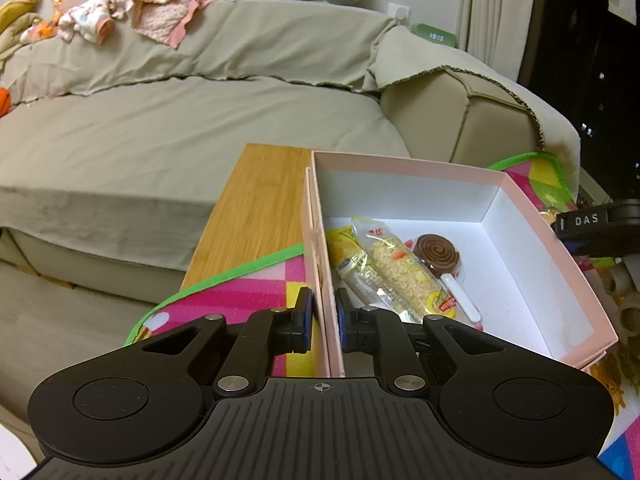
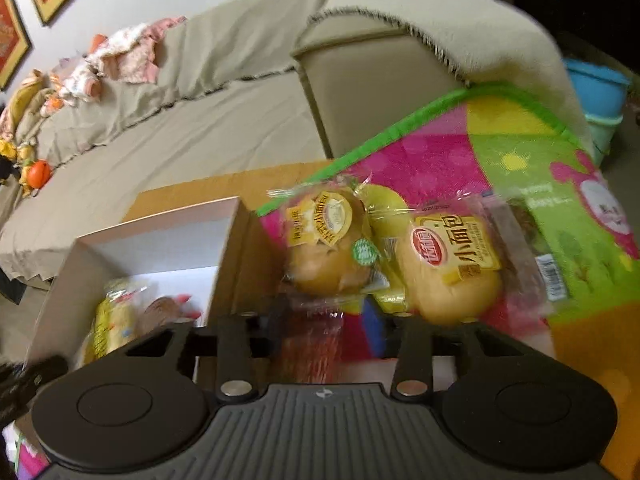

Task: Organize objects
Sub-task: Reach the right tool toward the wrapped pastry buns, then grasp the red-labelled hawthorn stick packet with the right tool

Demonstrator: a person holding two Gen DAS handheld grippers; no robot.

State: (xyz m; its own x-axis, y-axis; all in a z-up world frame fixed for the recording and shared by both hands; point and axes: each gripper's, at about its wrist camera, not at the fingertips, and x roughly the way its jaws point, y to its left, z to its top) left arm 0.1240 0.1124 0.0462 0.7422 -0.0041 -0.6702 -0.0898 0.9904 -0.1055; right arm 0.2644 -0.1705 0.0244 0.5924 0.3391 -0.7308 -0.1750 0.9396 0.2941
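A pink box point(image 1: 516, 196) with a white inside holds a rice-cracker bar point(image 1: 400, 268), a chocolate swirl lollipop point(image 1: 436, 254) and a yellow packet point(image 1: 340, 244). My left gripper point(image 1: 324, 312) is shut on the box's left wall, one pad on each side. In the right wrist view the box point(image 2: 228, 256) lies at the left. My right gripper point(image 2: 324, 312) is shut on a clear bag holding a round bun point(image 2: 324, 256), held above the mat. A second wrapped bun point(image 2: 448, 276) lies just to its right.
The box rests on a colourful play mat point(image 1: 248, 292) with a green border and a wooden board point(image 1: 256, 200). A beige sofa point(image 1: 180, 120) with clothes on its back stands behind. The other gripper point(image 1: 600, 228) shows at the right edge. Blue tubs point(image 2: 596, 92) stand at far right.
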